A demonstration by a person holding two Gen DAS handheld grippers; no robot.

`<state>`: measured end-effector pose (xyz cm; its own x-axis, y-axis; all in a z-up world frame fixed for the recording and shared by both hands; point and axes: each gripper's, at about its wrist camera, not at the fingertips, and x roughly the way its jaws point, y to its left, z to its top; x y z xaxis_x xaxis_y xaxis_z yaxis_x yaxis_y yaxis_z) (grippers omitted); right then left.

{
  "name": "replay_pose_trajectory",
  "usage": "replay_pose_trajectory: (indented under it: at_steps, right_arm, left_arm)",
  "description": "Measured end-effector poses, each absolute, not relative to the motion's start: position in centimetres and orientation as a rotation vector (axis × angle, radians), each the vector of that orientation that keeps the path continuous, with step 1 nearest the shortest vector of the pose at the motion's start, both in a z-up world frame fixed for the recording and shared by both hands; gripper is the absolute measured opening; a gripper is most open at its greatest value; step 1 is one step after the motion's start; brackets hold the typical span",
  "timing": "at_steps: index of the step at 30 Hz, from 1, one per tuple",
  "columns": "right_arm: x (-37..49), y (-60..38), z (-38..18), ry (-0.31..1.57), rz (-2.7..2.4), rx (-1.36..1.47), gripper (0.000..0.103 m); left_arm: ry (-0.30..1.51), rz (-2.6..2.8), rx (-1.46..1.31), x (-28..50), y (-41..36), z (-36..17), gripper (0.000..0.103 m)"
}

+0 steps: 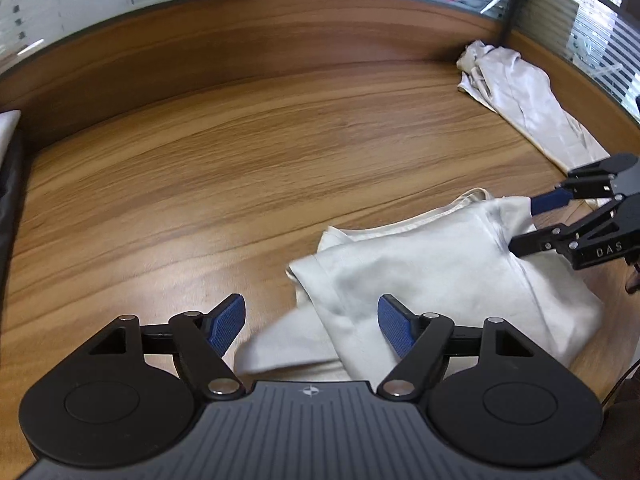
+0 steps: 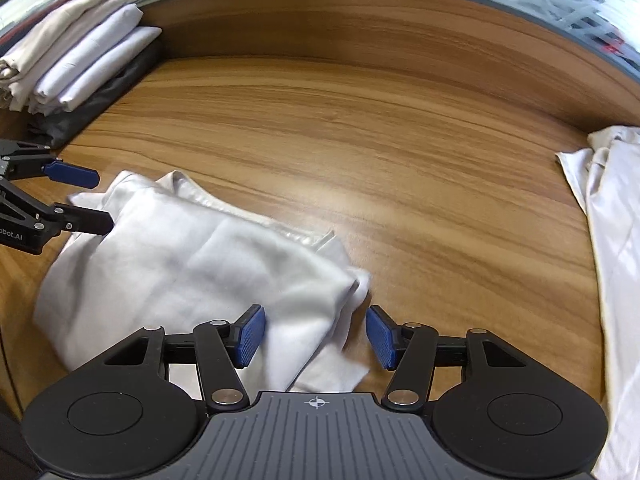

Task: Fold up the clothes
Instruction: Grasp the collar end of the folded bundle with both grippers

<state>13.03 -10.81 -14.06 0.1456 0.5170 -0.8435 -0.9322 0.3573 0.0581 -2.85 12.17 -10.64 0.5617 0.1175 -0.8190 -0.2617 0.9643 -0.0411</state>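
Observation:
A cream-white garment (image 1: 420,272) lies loosely folded on the wooden table (image 1: 240,168), and it shows in the right wrist view too (image 2: 192,264). My left gripper (image 1: 312,328) hovers over its near left end with the jaws wide apart; cloth lies below and between the blue pads (image 1: 228,326), but they do not press it. At the garment's other end my right gripper (image 2: 316,336) is open as well, its pads (image 2: 382,336) straddling a corner fold. Each gripper appears in the other's view: the right gripper (image 1: 524,226) and the left gripper (image 2: 104,200).
A second pale garment (image 1: 520,96) lies crumpled by the far right corner (image 2: 612,240). A stack of folded clothes (image 2: 76,60) sits on a dark item at the far left. A raised wooden rim (image 1: 280,28) with glass panels above bounds the table's back.

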Motion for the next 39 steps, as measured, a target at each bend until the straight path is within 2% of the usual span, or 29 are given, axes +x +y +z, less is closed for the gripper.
replay_pose_trajectory:
  at_steps: [5,13,18,24,26,27,28,32,39]
  right_arm:
    - [14.7,-9.7,-14.9,0.928,1.148,-0.565,0.063]
    - [15.6,-8.5,-15.6,0.926,1.207,-0.579,0.063]
    - [15.3,-8.0,-15.5,0.915,1.240,-0.610,0.057]
    - [15.1,-7.5,-15.4,0.912,1.257,-0.622,0.054]
    - [15.1,-7.4,-15.3,0.914,1.268,-0.622,0.045]
    - [15.1,-7.4,-15.3,0.917,1.278,-0.619,0.041]
    - [15.0,-7.4,-15.2,0.923,1.282,-0.615,0.033]
    - [14.9,-7.5,-14.7,0.951,1.273,-0.593,0.020]
    - [13.8,-8.8,-11.4,0.919,1.286,-0.528,0.017]
  left_arm:
    - [0.956,0.170,-0.170,-1.0,13.9,-11.4,0.078]
    - [0.978,0.042,-0.224,0.9,14.9,-12.2,0.058]
    - [0.985,-0.006,-0.233,1.7,14.4,-12.8,0.055]
    - [0.978,-0.009,-0.249,2.1,14.0,-13.0,0.055]
    - [0.974,0.002,-0.234,2.0,13.7,-13.0,0.042]
    - [0.972,0.009,-0.226,1.9,13.5,-13.0,0.026]
    - [0.970,0.018,-0.226,1.7,13.4,-13.0,0.023]
    - [0.931,0.062,-0.229,0.5,12.6,-12.1,0.018]
    - [0.844,0.166,-0.249,-3.2,10.5,-8.5,0.016]
